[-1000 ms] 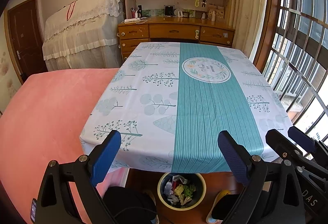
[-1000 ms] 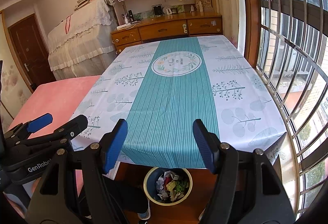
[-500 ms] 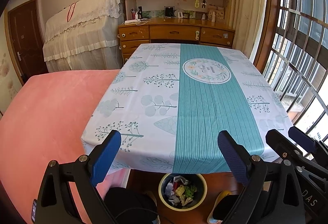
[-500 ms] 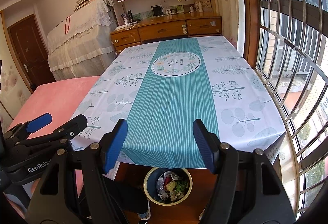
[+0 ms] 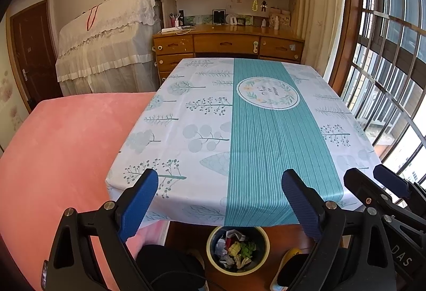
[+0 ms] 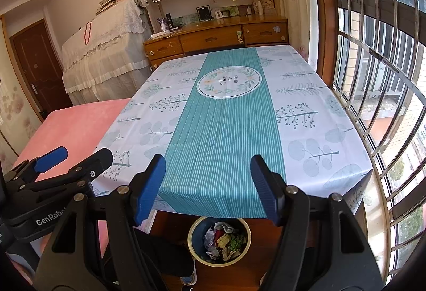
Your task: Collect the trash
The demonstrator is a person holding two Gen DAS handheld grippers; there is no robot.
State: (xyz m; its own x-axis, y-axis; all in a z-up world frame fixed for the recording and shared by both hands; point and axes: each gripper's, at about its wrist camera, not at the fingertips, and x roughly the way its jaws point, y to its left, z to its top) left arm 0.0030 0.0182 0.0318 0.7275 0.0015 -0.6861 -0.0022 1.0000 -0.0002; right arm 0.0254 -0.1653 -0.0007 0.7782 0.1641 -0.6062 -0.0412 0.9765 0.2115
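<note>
Jaws: your left gripper (image 5: 219, 200) and right gripper (image 6: 207, 185) gape, empty | Trash: crumpled paper and wrapper scraps (image 6: 222, 240) in round yellow-rimmed bin (image 6: 192, 231) on the floor below teal-striped tablecloth (image 6: 223, 131) | Handling: probably light, soft, crushable; pinch raised folds.

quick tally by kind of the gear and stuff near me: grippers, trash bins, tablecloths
grippers: 2, left gripper and right gripper, both with fingers apart and nothing between them
trash bins: 1, the bin on the floor by the near table edge, holding crumpled trash
tablecloths: 1, the tablecloth with a teal stripe
total: 4
</note>
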